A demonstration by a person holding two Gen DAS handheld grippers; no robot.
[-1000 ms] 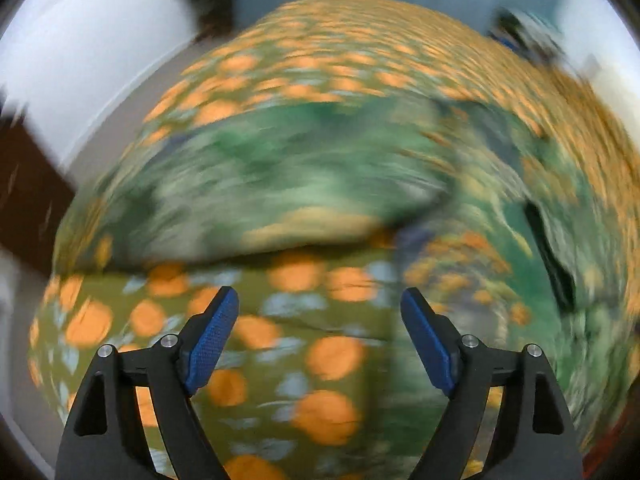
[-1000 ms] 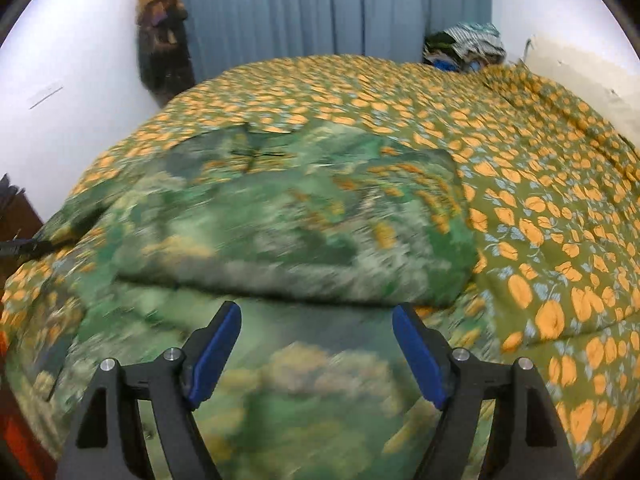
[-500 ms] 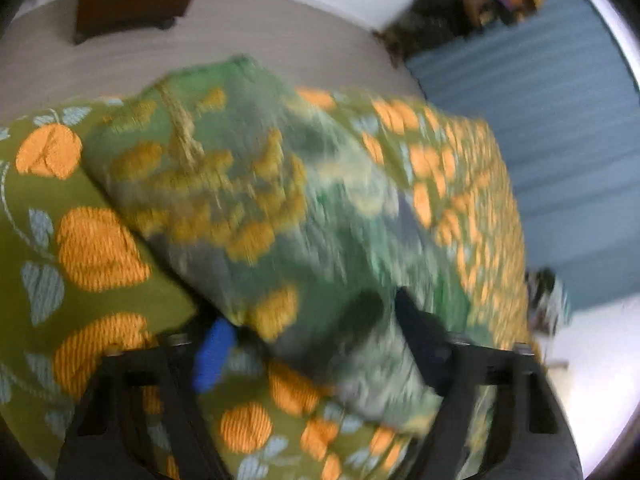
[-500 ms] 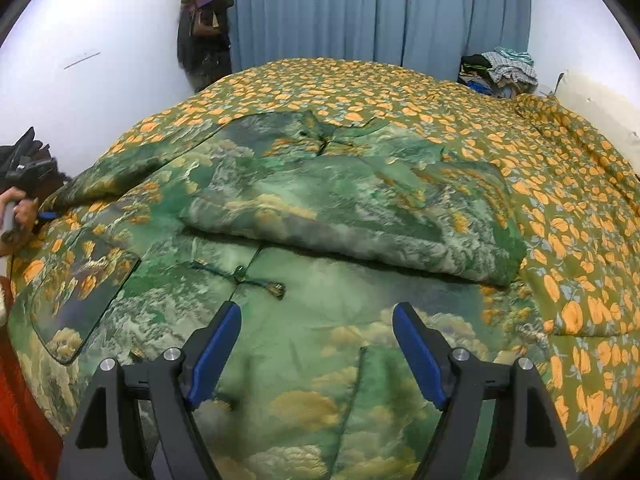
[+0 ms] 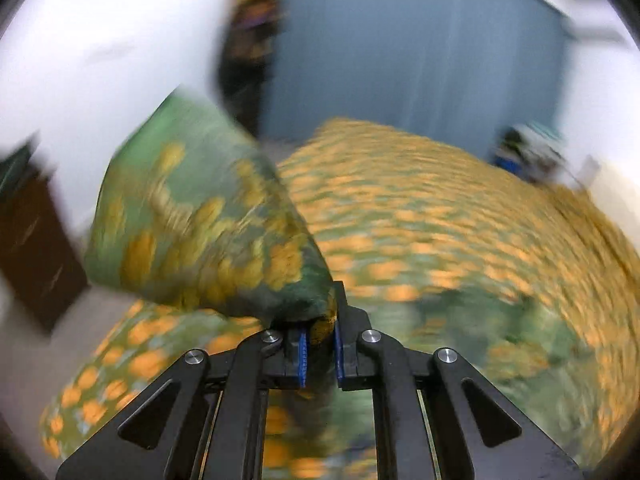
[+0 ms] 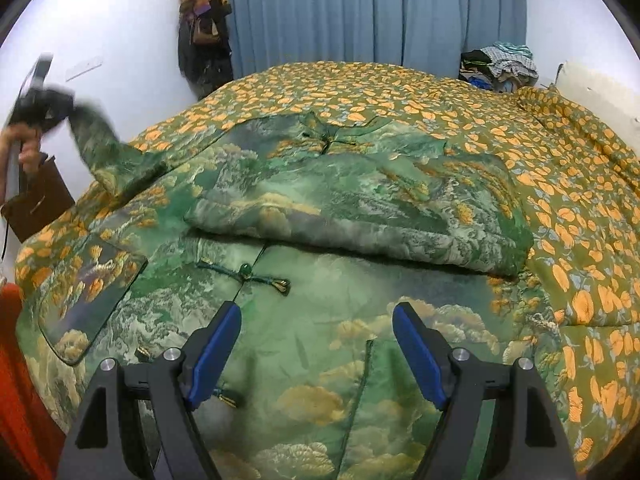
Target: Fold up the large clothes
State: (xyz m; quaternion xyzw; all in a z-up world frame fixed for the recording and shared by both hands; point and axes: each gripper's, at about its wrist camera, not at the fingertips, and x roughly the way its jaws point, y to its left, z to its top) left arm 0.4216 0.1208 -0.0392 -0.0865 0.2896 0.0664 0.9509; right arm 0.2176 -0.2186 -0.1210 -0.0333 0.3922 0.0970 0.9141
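The fold is about half done. Low in the frame, the right hand-held gripper [image 6: 316,344] hovers open over the jacket [image 6: 320,300], spread on the bed [image 6: 560,152]. Its right sleeve lies folded across the chest. At upper left, the left hand-held gripper [image 5: 319,346] has just clamped onto the left sleeve [image 5: 208,224], lifted off the bed. Green padded brocade, knot buttons.

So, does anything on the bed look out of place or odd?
Nothing looks damaged. The green jacket lies half folded on the bedspread, and its one sleeve is pinched and lifted by the left gripper.
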